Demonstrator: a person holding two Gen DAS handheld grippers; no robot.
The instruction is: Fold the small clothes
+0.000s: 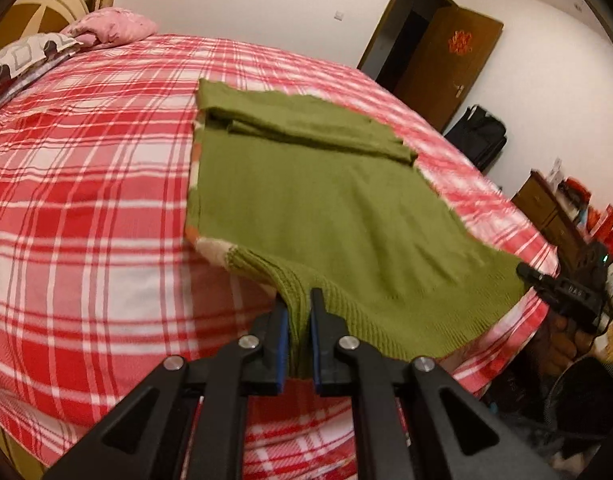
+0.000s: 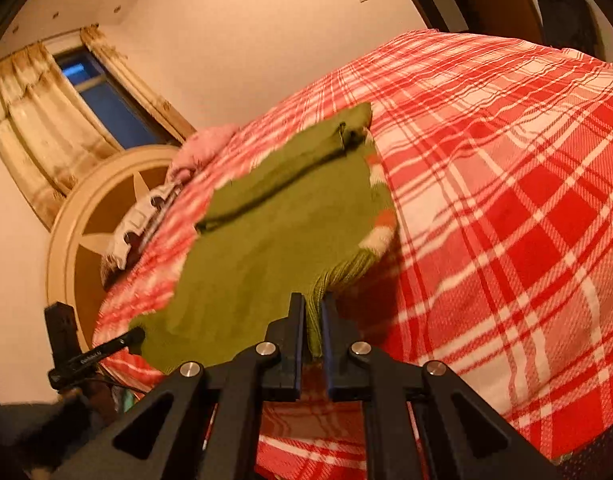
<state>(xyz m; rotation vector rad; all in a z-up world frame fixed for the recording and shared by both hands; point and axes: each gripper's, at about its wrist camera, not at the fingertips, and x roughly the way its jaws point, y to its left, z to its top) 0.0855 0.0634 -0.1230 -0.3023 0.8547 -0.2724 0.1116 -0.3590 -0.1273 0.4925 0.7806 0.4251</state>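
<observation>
**Premises: domestic bedroom**

A bed spread with a red-and-white plaid cotton cover (image 1: 86, 200) fills the room. A pink patterned pillow (image 1: 114, 26) lies at its head beneath a round cream-and-brown wooden headboard (image 2: 106, 208). Cream fabric curtains (image 2: 30, 120) frame a dark window; a brown wooden door (image 1: 446, 64) stands open.

left gripper (image 1: 299, 300) pinching green sweater (image 1: 306, 200), plaid bed (image 1: 86, 200)

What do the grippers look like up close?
Both are black with angular linkage arms, triangular cut-outs and round silver pins at the joints. The left gripper and the right gripper have blue pads lining the inside of their fingers. Seen from the side, each has a boxy black body with small white lettering, too blurry to read.
</observation>
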